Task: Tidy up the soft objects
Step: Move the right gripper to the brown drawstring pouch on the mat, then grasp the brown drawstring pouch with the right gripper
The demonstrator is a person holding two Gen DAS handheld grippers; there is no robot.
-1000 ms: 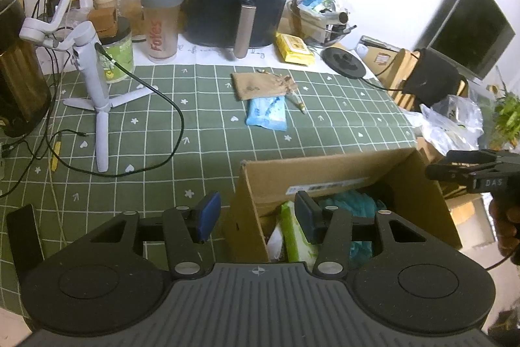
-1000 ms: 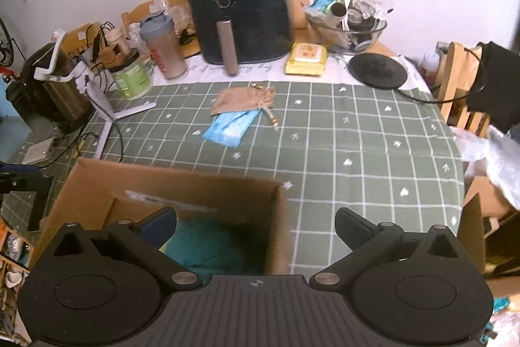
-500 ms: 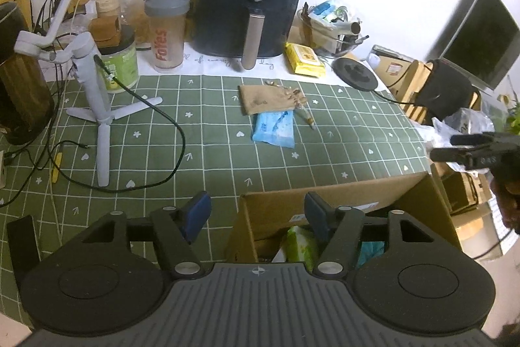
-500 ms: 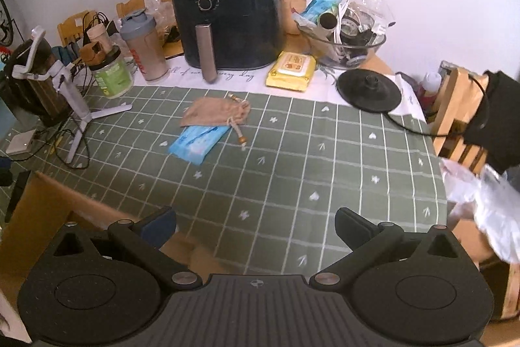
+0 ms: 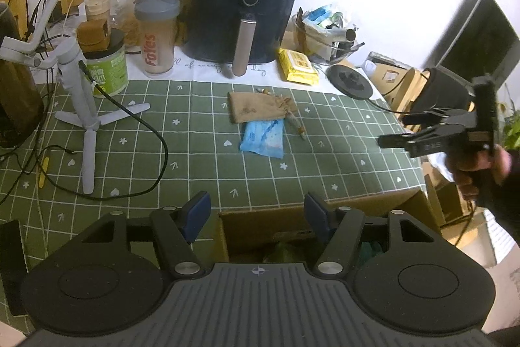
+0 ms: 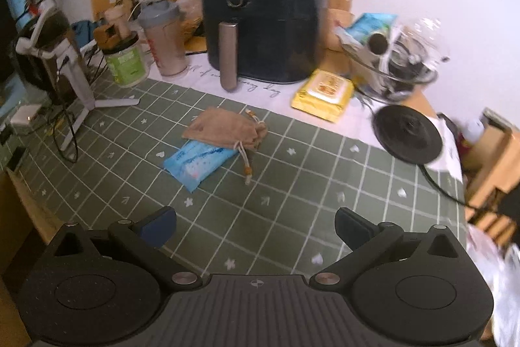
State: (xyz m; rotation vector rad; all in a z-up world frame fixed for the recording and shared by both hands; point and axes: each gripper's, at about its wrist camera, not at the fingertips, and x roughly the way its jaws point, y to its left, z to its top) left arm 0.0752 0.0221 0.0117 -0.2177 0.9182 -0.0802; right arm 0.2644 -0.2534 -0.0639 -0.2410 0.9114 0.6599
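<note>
A tan drawstring pouch [image 5: 256, 110] [image 6: 224, 131] and a blue tissue pack [image 5: 263, 140] [image 6: 198, 161] lie touching on the green checked tablecloth [image 5: 195, 132]. A cardboard box [image 5: 292, 223] sits at the near edge with green and teal soft items inside, mostly hidden. My left gripper [image 5: 256, 213] is open and empty above the box's far wall. My right gripper [image 6: 255, 225] is open and empty over the cloth, short of the pack; it also shows in the left wrist view [image 5: 403, 129].
A black air fryer [image 5: 243, 12] [image 6: 263, 15], shaker bottle [image 5: 157, 34], green jar [image 5: 104, 67], yellow wipes pack [image 5: 297, 67] [image 6: 323, 95] and glass bowl [image 6: 396, 70] line the back. A white tripod [image 5: 81, 106] with cable stands left. A black round base [image 6: 406, 132] lies right.
My left gripper has pulled back and opened wider over the box. My right gripper has swung right and forward off the box toward the pouch and tissue pack.
</note>
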